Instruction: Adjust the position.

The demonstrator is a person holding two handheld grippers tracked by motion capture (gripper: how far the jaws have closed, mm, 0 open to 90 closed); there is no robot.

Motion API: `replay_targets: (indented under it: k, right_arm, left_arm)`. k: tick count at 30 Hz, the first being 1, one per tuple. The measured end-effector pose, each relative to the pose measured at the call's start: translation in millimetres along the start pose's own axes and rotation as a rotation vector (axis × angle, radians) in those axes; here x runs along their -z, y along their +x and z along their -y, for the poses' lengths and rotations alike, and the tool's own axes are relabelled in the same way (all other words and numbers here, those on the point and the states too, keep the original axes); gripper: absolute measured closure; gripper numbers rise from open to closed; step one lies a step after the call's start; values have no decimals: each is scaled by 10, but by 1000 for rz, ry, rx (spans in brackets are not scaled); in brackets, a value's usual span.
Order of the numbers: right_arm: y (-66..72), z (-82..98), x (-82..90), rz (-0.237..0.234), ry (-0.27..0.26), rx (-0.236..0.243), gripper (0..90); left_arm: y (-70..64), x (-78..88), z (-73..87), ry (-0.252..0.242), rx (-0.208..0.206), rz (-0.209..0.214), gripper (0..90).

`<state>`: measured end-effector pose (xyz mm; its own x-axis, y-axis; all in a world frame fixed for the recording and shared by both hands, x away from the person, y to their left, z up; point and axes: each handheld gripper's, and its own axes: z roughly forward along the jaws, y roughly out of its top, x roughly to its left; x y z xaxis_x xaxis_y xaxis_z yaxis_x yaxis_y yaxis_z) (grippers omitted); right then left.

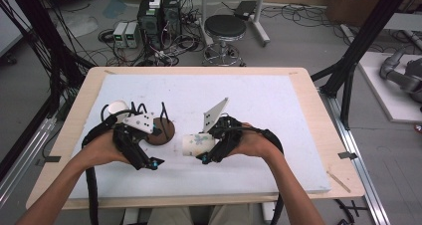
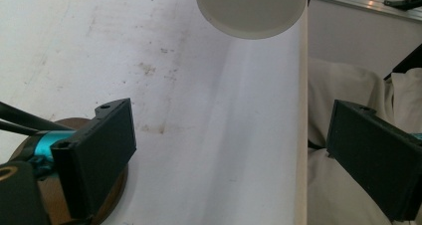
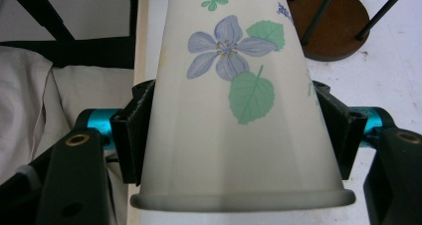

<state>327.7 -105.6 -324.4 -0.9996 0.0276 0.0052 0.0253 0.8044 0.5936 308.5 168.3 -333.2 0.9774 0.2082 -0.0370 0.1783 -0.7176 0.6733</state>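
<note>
White table (image 1: pixel 278 100) carries one flowered cup (image 1: pixel 195 144), one brown stand (image 1: pixel 166 129).

Flowered paper cup (image 3: pixel 239 115) between clamping black jaws

The high view is looking forward and down over the whole tabletop (image 1: pixel 278 100) from above the person. Each tongs view is looking close along its own jaws; all are sharing the paper cup (image 3: pixel 239 115).
</note>
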Motion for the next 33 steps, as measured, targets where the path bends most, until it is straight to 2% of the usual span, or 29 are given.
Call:
replay_targets:
  k: [11, 18, 24, 33]
  right_arm:
    - [0, -22, -42, 0, 29, 7, 296]
    - [-1, -35, -70, -8, 43, 11, 296]
    - [-8, -48, -92, -15, 52, 20, 296]
    - [-17, -62, -119, -21, 60, 24, 296]
  left_arm:
    - [12, -115, -94, 23, -10, 8, 56]
    - [9, -234, -170, 73, -26, 11, 56]
    - [15, -290, -256, 91, -37, 12, 57]
    - [1, -362, -405, 98, -62, 23, 57]
